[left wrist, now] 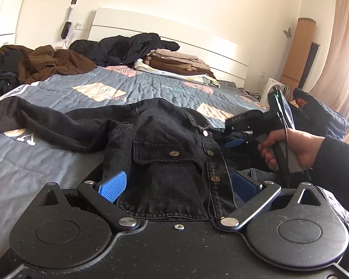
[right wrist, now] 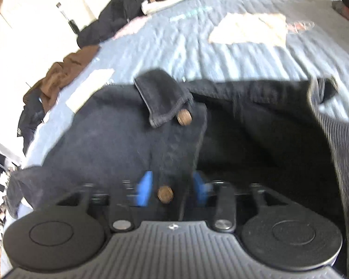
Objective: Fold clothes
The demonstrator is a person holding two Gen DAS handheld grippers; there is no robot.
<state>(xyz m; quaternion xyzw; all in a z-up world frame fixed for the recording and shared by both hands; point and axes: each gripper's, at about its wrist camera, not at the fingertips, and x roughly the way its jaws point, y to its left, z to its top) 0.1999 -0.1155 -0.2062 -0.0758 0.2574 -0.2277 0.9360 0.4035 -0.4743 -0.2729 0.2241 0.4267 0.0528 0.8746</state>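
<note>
A black denim jacket (left wrist: 169, 144) with metal buttons lies crumpled on the blue-grey quilt (left wrist: 81, 86), one sleeve stretched out to the left. My left gripper (left wrist: 178, 183) stands open low over its front. The blue pads (left wrist: 112, 186) are wide apart with a hump of denim and the chest pocket between them. A hand (left wrist: 297, 148) holds my right gripper (left wrist: 230, 133) at the jacket's right side. In the blurred right wrist view the right gripper (right wrist: 172, 190) is open. The buttoned placket (right wrist: 174, 153) and one button run between its pads (right wrist: 144, 190).
A stack of folded clothes (left wrist: 174, 62) sits by the white headboard (left wrist: 151, 23), with a black coat heap (left wrist: 128, 46) beside it. A brown garment pile (left wrist: 51, 62) lies at the far left. More dark clothes (left wrist: 321, 114) rest at the bed's right edge.
</note>
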